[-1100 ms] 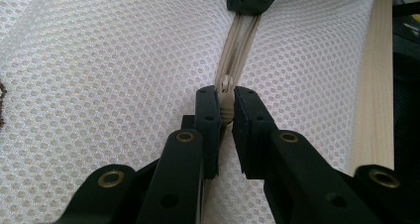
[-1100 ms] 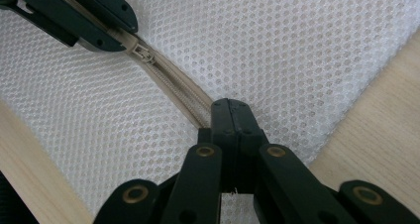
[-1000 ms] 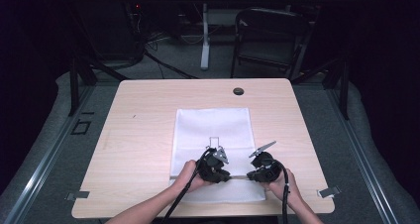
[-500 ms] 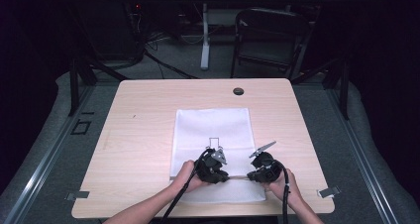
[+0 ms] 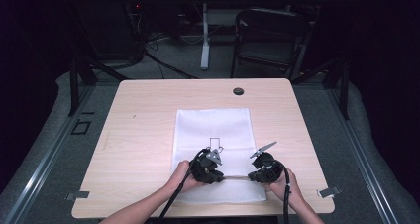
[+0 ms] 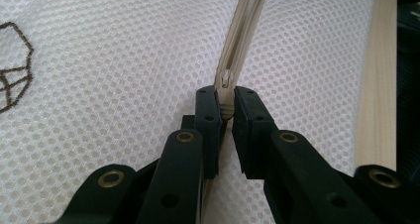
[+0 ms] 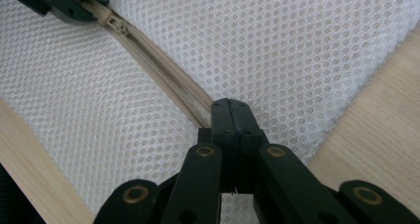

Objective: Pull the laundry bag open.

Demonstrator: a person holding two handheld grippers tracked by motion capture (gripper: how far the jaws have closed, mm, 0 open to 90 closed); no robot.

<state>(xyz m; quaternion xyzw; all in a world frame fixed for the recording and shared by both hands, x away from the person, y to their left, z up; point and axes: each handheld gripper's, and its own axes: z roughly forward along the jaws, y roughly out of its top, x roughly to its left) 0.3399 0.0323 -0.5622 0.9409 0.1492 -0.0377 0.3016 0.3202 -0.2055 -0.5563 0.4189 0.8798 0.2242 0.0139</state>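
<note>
Overhead, pale wooden table (image 5: 143,135) amid dark room; both claws pinching mesh bag's (image 5: 213,125) zipper (image 6: 237,45).

White mesh bag (image 5: 213,130), beige zipper (image 7: 163,80)

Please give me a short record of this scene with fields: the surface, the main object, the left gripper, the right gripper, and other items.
surface: light wooden table
main object: white mesh bag lying flat, beige zipper near its front edge
left gripper: jaws closed on the zipper slider
right gripper: jaws shut on the zipper's end, near the bag's edge
other items: small dark outline print on the bag; round black cap near the table's far edge
</note>
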